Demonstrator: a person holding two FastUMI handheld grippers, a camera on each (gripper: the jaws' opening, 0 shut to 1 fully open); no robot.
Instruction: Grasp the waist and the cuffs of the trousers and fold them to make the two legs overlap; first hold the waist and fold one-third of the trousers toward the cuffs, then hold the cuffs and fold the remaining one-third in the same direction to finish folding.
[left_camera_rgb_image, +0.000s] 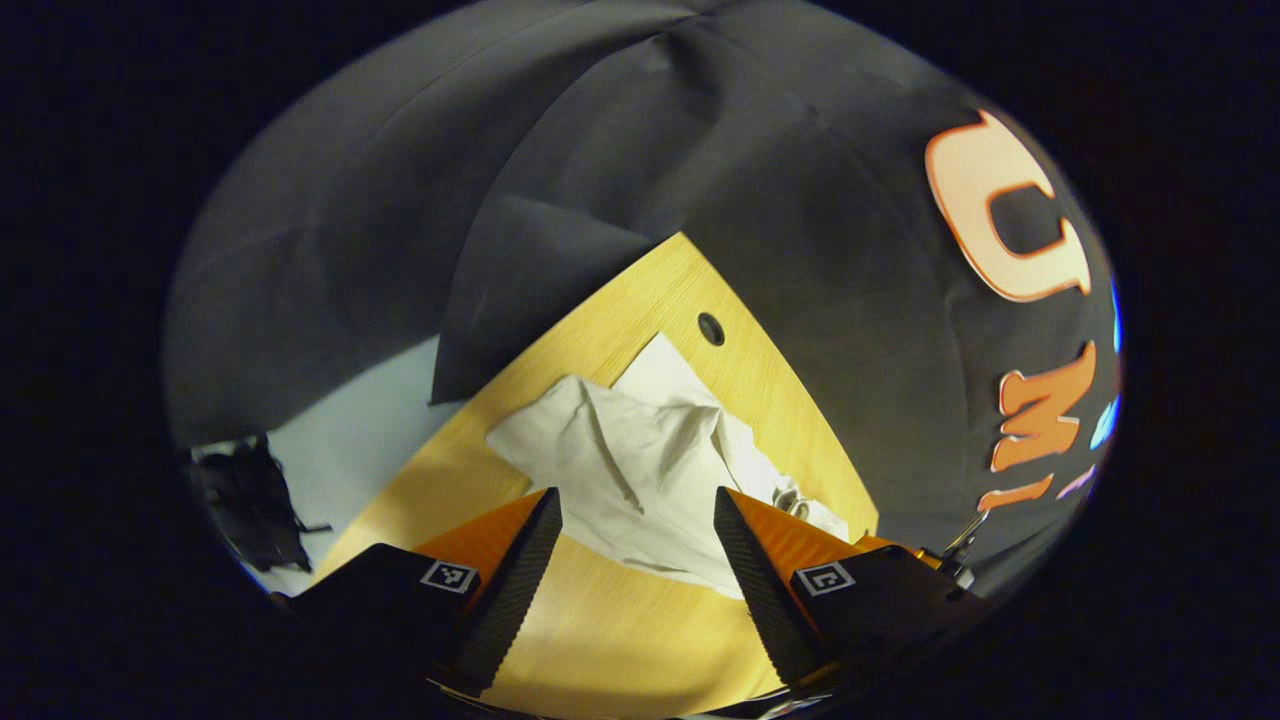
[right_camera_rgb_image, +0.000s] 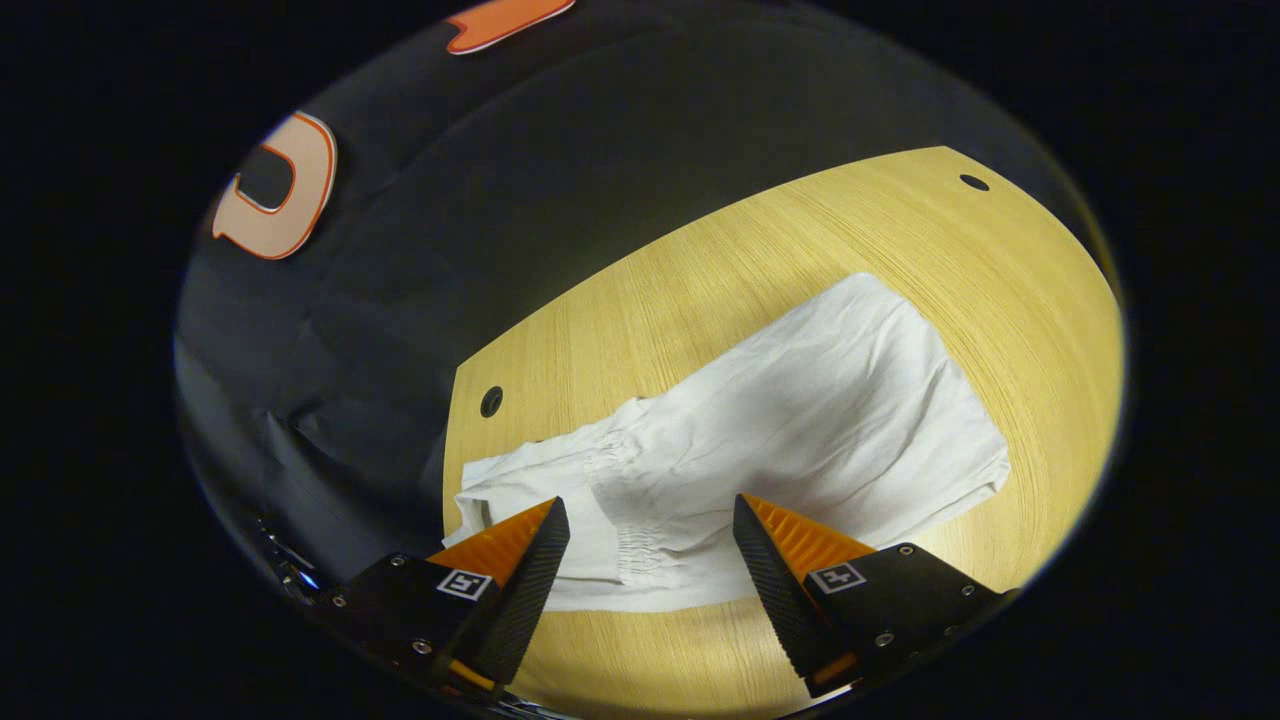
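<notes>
Table (right_camera_rgb_image: 800, 240): wooden top with round cable holes; it carries the trousers.
Trousers (right_camera_rgb_image: 800, 420): pale cloth lying on the table, not yet folded into thirds. In the right gripper view a gathered elastic band sits near the jaws, and the cloth runs away from them to a wide far edge. In the left gripper view the cloth (left_camera_rgb_image: 640, 460) is rumpled and heaped, with creases running away from the jaws.
Long axis: judged to run roughly forward from the right gripper, elastic end nearest; which end is waist or cuff cannot be told for certain.
Key relation: the near edge of the cloth lies just ahead of and between both pairs of jaws. The right gripper appears nearer to the gathered band.
Right gripper (right_camera_rgb_image: 650, 545): jaws released, spread wide, empty; poised above the near edge, tilted down at the table.
Left gripper (left_camera_rgb_image: 635, 535): jaws released, spread wide, empty; held over bare table just short of the cloth, angled down.
Next move: each gripper likely needs to advance and descend onto the near edge before closing.
</notes>
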